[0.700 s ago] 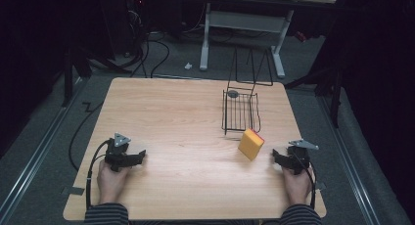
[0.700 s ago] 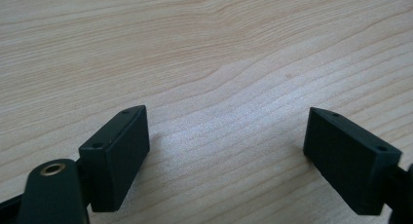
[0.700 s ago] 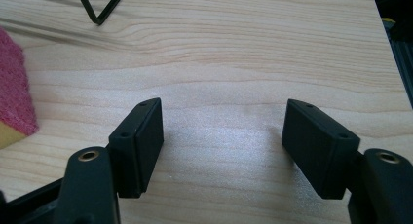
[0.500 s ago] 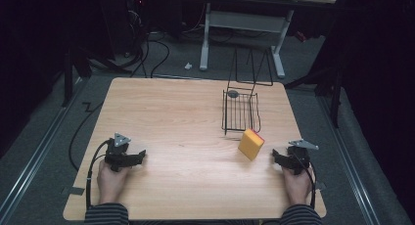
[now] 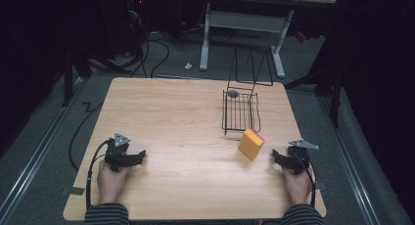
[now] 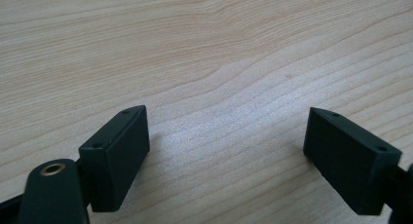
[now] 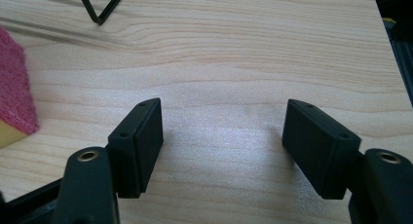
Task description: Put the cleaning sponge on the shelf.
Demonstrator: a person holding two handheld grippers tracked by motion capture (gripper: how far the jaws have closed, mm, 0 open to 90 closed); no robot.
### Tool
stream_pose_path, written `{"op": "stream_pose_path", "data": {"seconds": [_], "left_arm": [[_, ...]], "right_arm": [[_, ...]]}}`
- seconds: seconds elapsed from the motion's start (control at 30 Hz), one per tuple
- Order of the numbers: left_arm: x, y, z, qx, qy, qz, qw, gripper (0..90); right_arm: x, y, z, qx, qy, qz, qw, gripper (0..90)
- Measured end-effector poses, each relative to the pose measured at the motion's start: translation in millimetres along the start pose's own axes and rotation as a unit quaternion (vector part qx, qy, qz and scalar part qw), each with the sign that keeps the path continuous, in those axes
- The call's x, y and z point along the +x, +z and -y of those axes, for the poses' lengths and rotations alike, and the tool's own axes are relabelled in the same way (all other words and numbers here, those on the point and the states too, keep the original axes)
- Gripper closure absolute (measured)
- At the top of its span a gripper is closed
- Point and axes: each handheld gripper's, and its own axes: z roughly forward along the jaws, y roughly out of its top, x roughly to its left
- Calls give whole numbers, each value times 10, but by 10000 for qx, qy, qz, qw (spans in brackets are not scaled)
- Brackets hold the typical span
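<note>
the sponge (image 5: 251,144) sits at my right gripper's (image 5: 277,158) ten o'clock, just in front of the wire basket (image 5: 240,111); it looks light and squashy, so i'd pinch it across the yellow body below the red scrub face. both my grippers, left (image 5: 138,155) too, rest open and empty on the table (image 5: 181,112), with bare wood from six to nine o'clock of the sponge and the table's right edge close at three

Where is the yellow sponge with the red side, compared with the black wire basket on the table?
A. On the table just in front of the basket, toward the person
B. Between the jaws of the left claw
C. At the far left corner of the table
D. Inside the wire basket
A: in the high view the sponge rests on the table at the near end of the wire basket, outside it, close to the open right claw.
</note>
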Motion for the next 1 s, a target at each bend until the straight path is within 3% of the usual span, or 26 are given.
{"op": "stream_pose_path", "data": {"seconds": [0.57,1.0], "left_arm": [[0,0,0,2,1,-1,10000,175],[0,0,0,-1,-2,1,10000,175]], "right_arm": [[-10,-18,15,-15,-14,-23,10000,340],[-40,-136,1,-276,248,-310,9988,360]]}}
